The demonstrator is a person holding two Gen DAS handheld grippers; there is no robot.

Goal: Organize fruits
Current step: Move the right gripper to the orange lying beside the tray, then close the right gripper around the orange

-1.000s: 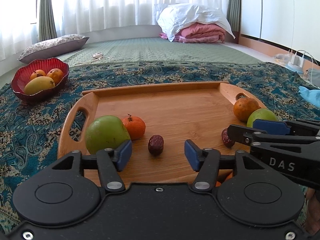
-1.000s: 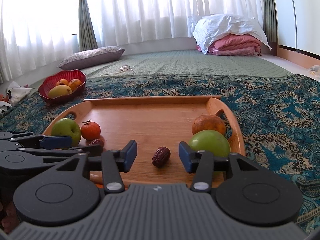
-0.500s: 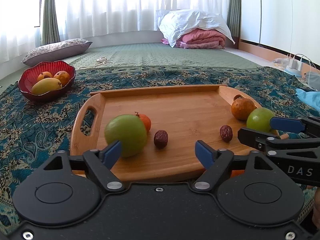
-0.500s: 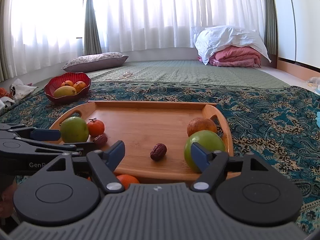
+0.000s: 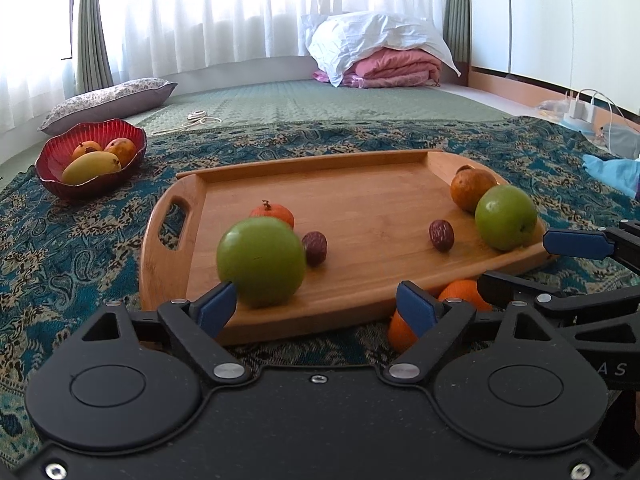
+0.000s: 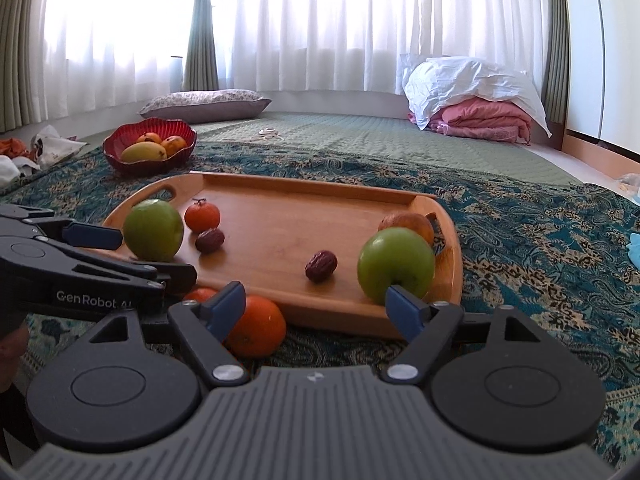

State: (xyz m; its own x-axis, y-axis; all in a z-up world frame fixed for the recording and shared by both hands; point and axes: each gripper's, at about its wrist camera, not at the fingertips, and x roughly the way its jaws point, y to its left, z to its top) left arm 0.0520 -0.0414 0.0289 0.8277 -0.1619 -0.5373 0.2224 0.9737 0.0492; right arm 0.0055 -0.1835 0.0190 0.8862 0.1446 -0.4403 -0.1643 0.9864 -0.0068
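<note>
Left wrist view
- Left claw (image 5: 316,308): jaws wide and opening – nothing gripped; the near green apple (image 5: 262,262) sat just past the left pad.
- Wooden tray (image 5: 360,196): lay on the patterned cloth (image 5: 72,240).
- Tray, left side: near green apple, small tangerine (image 5: 274,213) behind it, dark date (image 5: 315,247) beside it.
- Tray, right side: second date (image 5: 441,235), far green apple (image 5: 505,217), brownish orange (image 5: 468,191) at the handle end.
- Off the tray: two oranges (image 5: 458,292) on the cloth at the near edge, partly hidden by the claws.
- Red bowl (image 5: 52,168): far left on the cloth, holding a mango (image 5: 91,167) and two orange fruits.
- Right claw (image 5: 520,260): entered from the right, pads apart.

Right wrist view
- Right claw (image 6: 316,308): jaws wide and opening – empty; the green apple (image 6: 396,264) stood just beyond the right pad.
- Tray contents: date (image 6: 321,266) in the middle; apple (image 6: 153,229), tangerine (image 6: 202,216) and date (image 6: 209,239) at left.
- Orange (image 6: 258,326): on the cloth, behind the left pad.
- Left claw (image 6: 104,256): at the left edge, pads apart.
</note>
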